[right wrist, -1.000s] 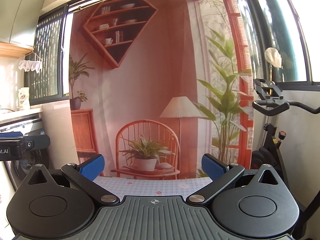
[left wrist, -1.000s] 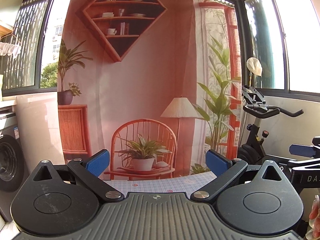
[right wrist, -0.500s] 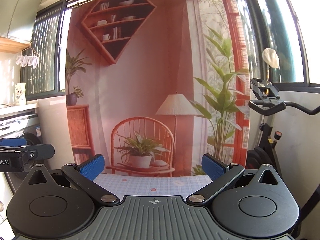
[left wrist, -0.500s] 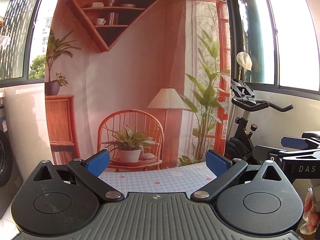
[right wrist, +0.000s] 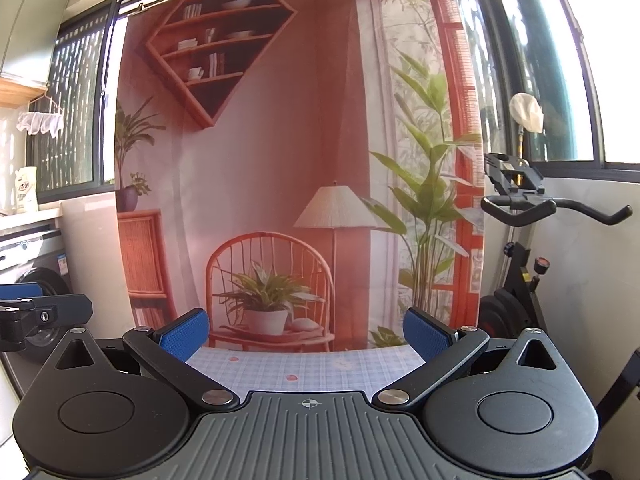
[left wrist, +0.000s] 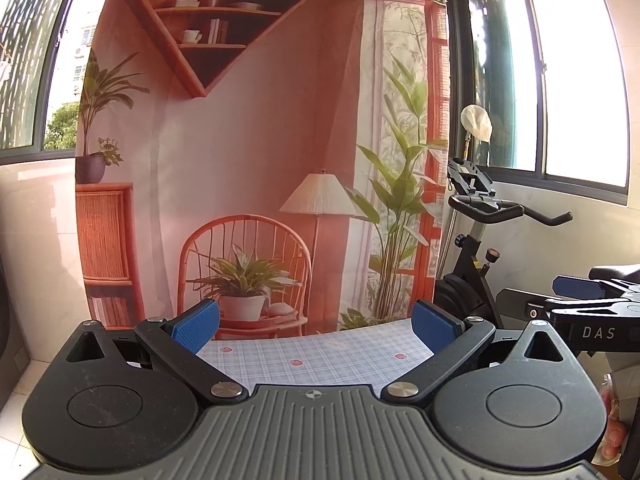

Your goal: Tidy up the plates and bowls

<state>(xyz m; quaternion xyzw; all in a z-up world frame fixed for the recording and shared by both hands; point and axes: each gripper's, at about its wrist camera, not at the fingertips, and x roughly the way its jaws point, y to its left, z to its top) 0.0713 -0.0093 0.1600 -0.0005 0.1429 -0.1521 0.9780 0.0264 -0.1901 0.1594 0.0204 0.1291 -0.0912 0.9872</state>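
The left gripper point(left wrist: 314, 326) is held level and points straight ahead, its two blue-padded black fingers point(left wrist: 196, 326) spread wide apart with nothing between them. The right gripper point(right wrist: 306, 328) has the same level, forward pose, its blue pads likewise well apart and empty. Below and beyond both, at twelve o'clock, lies a table covered in a pale blue checked cloth with small pink motifs point(left wrist: 320, 350); no plates or bowls show on the visible strip. Behind it hangs a printed backdrop of a pink room with a rattan chair point(left wrist: 256, 152). At three o'clock stands a black exercise bike point(right wrist: 520, 240). Fingertips point(left wrist: 614, 438) show at four o'clock in the left view.
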